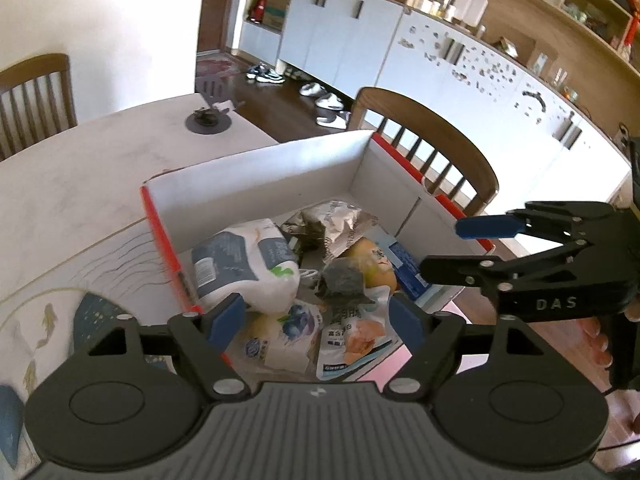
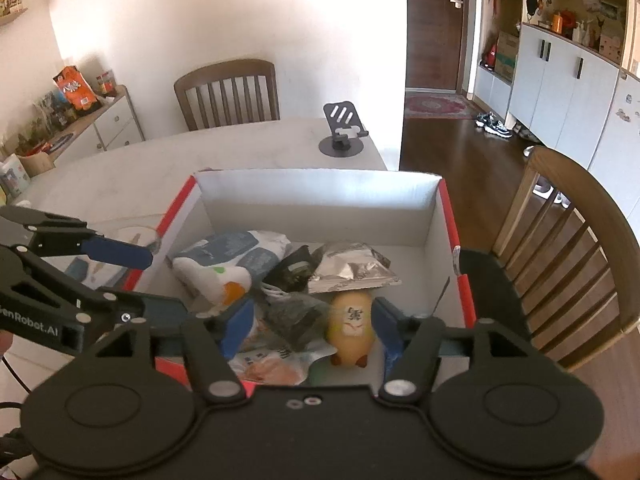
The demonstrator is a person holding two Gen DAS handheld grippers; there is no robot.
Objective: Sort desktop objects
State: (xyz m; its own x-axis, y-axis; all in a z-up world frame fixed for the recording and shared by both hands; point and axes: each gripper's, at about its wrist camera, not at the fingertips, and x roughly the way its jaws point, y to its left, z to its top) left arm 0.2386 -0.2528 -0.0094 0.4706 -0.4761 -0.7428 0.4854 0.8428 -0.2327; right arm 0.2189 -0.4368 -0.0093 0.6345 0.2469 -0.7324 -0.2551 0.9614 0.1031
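Observation:
A white cardboard box with red edges [image 1: 256, 168] [image 2: 320, 196] stands on the table and holds several things: a white and grey-blue pouch [image 1: 244, 264] [image 2: 224, 260], a silver foil packet [image 1: 340, 220] [image 2: 352, 266], a dark crumpled packet [image 1: 344, 280] [image 2: 296, 312], a yellow toy figure [image 1: 372, 260] [image 2: 352, 324] and flat snack sachets [image 1: 352, 340] [image 2: 272, 368]. My left gripper [image 1: 316, 320] [image 2: 132, 276] is open and empty above the box's near left side. My right gripper [image 2: 312, 320] [image 1: 444, 248] is open and empty above the box's near right side.
A black phone stand [image 1: 208, 120] [image 2: 344, 136] sits at the table's far end. Wooden chairs [image 1: 432, 148] [image 2: 228, 92] stand around the table. A patterned mat [image 1: 48, 320] lies left of the box. White cabinets [image 1: 340, 40] line the far wall.

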